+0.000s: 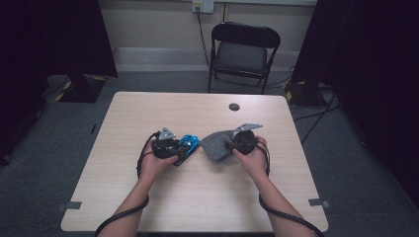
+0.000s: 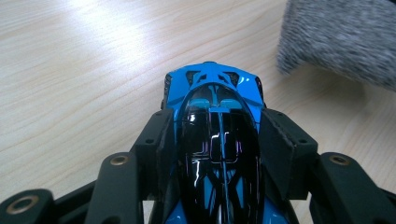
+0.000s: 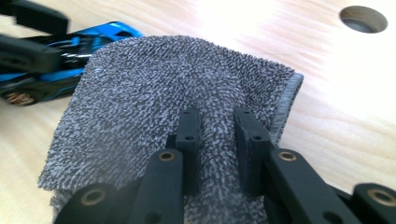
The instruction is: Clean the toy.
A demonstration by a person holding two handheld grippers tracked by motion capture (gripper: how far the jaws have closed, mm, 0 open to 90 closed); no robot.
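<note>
A blue and black toy car (image 1: 188, 143) (image 2: 214, 126) sits at the middle of the wooden table (image 1: 197, 197). My left gripper (image 1: 183, 150) (image 2: 217, 140) is shut on it, one black jaw pressed against each side of the car body. A grey terry cloth (image 1: 217, 144) (image 3: 154, 107) hangs just right of the car, a fold of it pinched in my right gripper (image 1: 232, 143) (image 3: 217, 140). In the right gripper view the car (image 3: 60, 60) lies at upper left, partly behind the cloth. The cloth (image 2: 341, 37) fills the upper right corner of the left gripper view.
A round cable hole (image 1: 234, 106) (image 3: 363, 18) is in the table's far side. A black folding chair (image 1: 243, 52) stands beyond the table on the grey carpet. Dark curtains (image 1: 44, 39) hang at both sides. Bare tabletop lies around both hands.
</note>
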